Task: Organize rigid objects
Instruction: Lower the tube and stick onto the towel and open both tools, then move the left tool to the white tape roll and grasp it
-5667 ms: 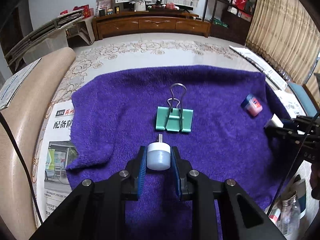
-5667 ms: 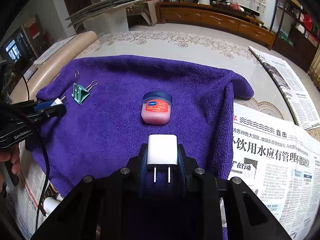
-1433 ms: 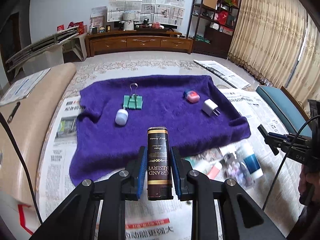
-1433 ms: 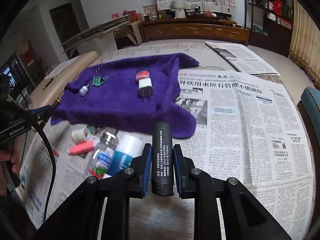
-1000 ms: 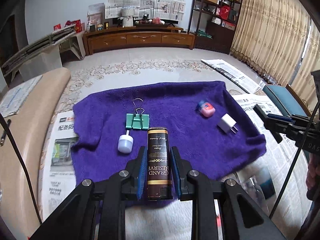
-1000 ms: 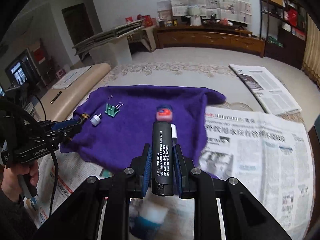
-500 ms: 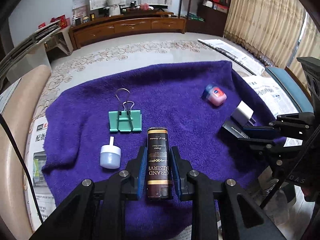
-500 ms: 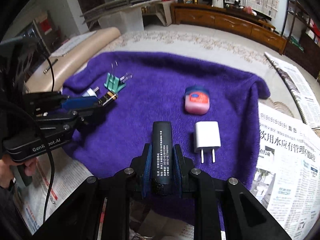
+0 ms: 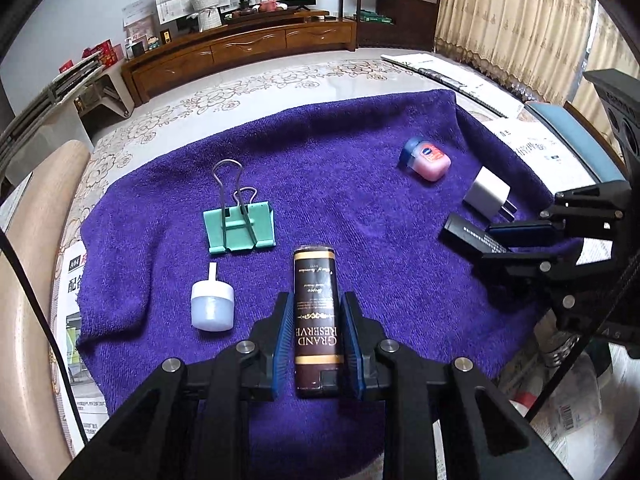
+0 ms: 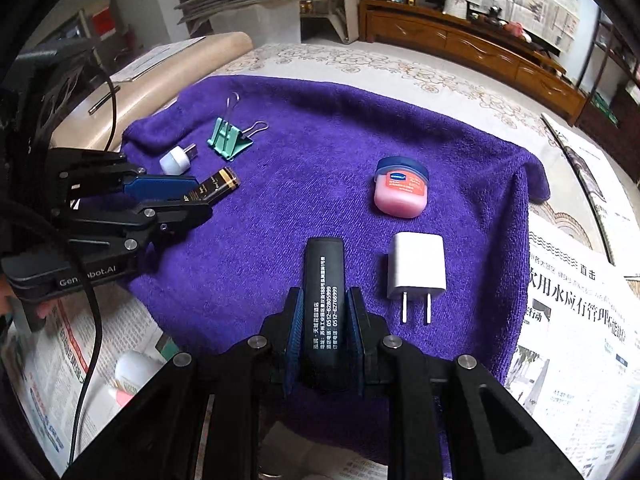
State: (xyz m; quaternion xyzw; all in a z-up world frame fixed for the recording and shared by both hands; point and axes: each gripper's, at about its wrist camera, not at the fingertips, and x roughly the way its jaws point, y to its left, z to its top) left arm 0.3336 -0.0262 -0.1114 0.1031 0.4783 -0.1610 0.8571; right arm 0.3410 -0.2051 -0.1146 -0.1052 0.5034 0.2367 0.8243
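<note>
A purple towel (image 9: 340, 168) carries a green binder clip (image 9: 239, 226), a small white USB lamp (image 9: 212, 304), a pink jar with a blue lid (image 9: 428, 158) and a white charger plug (image 9: 486, 194). My left gripper (image 9: 317, 300) holds a brown lighter (image 9: 316, 276) low over the towel's near part, just right of the lamp. Its jaws are opening, with the pads still against the lighter. My right gripper (image 10: 325, 296) is shut on a black lighter (image 10: 323, 264), which points at the towel just left of the charger plug (image 10: 416, 266).
Newspaper (image 10: 580, 320) covers the table around the towel. Small bottles and tubes (image 10: 132, 372) lie on the paper near the towel's front edge. A beige cushioned edge (image 9: 28, 280) runs along the left. A teal seat (image 9: 568, 132) stands at the right.
Both grippers have come forward and down from above the newspaper to low over the towel, each still carrying its lighter. In the last half second they barely moved.
</note>
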